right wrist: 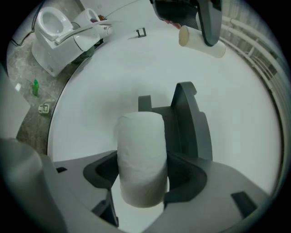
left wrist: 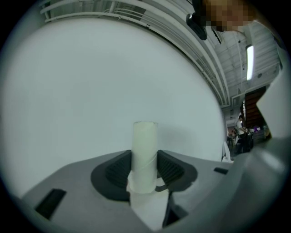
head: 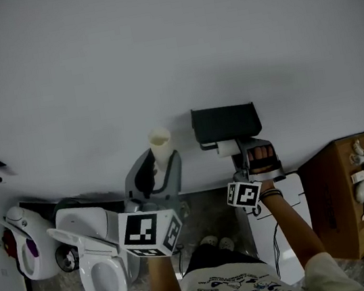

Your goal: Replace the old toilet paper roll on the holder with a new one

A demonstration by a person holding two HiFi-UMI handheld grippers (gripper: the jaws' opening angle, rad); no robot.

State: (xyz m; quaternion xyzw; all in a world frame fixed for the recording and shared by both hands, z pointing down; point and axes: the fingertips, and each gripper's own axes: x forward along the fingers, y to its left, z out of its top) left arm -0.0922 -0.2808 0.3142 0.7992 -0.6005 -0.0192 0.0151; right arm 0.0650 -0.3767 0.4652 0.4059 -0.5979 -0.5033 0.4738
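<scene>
Jamming worries us: new roll [right wrist: 141, 157], clamped in right hand-held gripper [right wrist: 142, 177], may meet holder [right wrist: 187, 125] ahead askew; left hand-held gripper [left wrist: 144, 172] clamps old tube [left wrist: 144, 148].

The bare tube [left wrist: 144, 154] is smooth, pale matt cardboard; the new roll [right wrist: 141, 159] is soft, faintly rough white paper. The holder [head: 225, 123] looks matt black, the toilet [head: 86, 256] glossy white.

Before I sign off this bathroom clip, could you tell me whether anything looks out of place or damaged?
Nothing much: only a loose scrap of paper clings to the old tube in the left hand-held gripper. Nothing looks spilled or broken.
</scene>
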